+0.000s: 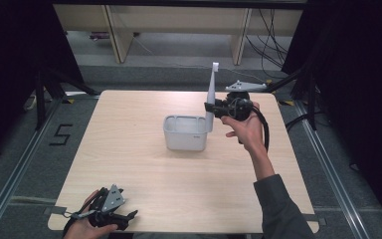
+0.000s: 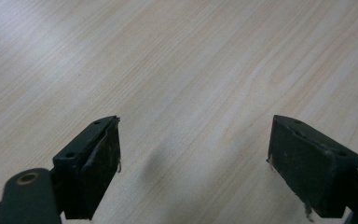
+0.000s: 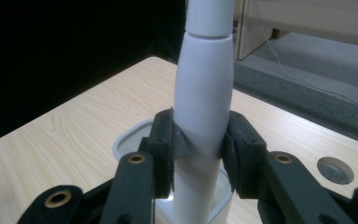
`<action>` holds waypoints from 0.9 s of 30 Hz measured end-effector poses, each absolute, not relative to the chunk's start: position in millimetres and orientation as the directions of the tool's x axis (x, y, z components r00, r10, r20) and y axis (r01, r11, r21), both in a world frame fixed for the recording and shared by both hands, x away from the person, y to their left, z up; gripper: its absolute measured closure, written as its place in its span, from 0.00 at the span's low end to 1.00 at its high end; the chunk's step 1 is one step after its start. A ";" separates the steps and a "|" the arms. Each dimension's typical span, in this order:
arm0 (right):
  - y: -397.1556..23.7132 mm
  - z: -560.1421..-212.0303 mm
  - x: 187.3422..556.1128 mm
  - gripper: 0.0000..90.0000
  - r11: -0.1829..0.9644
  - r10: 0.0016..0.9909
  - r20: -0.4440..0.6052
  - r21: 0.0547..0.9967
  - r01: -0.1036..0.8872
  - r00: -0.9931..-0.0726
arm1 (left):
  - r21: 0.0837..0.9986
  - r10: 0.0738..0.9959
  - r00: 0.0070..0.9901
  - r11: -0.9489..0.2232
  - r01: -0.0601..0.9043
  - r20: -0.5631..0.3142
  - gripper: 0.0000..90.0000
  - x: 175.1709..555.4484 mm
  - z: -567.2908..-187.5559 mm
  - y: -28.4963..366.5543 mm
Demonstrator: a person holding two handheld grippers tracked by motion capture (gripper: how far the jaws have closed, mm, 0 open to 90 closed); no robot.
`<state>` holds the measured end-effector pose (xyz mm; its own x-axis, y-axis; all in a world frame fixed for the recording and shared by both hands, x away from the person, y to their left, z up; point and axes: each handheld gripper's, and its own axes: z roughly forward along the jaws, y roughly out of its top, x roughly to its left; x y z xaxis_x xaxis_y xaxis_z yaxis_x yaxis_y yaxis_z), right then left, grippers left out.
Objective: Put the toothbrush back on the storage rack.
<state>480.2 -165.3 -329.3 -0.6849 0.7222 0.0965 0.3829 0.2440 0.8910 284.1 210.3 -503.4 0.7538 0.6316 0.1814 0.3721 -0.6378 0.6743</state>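
Looking at this one, the right gripper has its jaws clamped on a tall white handle, which stands roughly upright at the right end of the white bin sitting mid-table. In the right gripper view the pads squeeze the handle around its fat middle, with the bin's rim right underneath. I can't tell what's on the bottom end; it's hidden down in the bin.

My worries from here: that handle is smooth, rounded and tapered, so it could pivot or slide between the pads if the hand tilts. Also, the lower end looks close to the bin's right wall, so a sideways move before it's clear could snag the rim and drag or tip the bin, which looks light.

The left gripper sits at the near left corner of the table, jaws apart with nothing between them, well away from the bin, so nothing is steadying it.
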 end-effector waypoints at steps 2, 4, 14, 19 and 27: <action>-161.6 -329.4 482.5 0.74 0.244 0.725 0.100 0.888 0.390 -0.682 | 0.672 0.630 0.755 -0.641 0.371 0.184 0.18 284.5 -503.0 210.8; -156.7 -331.1 486.0 0.74 0.232 0.724 0.111 0.890 0.393 -0.680 | 0.674 0.629 0.757 -0.639 0.371 0.179 0.18 284.1 -502.9 210.9; -146.4 -339.1 504.3 0.74 0.236 0.749 0.095 0.886 0.399 -0.656 | 0.676 0.633 0.754 -0.634 0.375 0.176 0.18 283.9 -502.8 211.4; -146.2 -344.3 511.8 0.74 0.245 0.763 0.083 0.880 0.406 -0.641 | 0.676 0.631 0.755 -0.636 0.373 0.177 0.18 284.0 -502.6 211.7; -143.3 -354.4 517.1 0.74 0.256 0.768 0.082 0.870 0.421 -0.636 | 0.675 0.634 0.753 -0.634 0.377 0.175 0.18 283.6 -503.1 211.4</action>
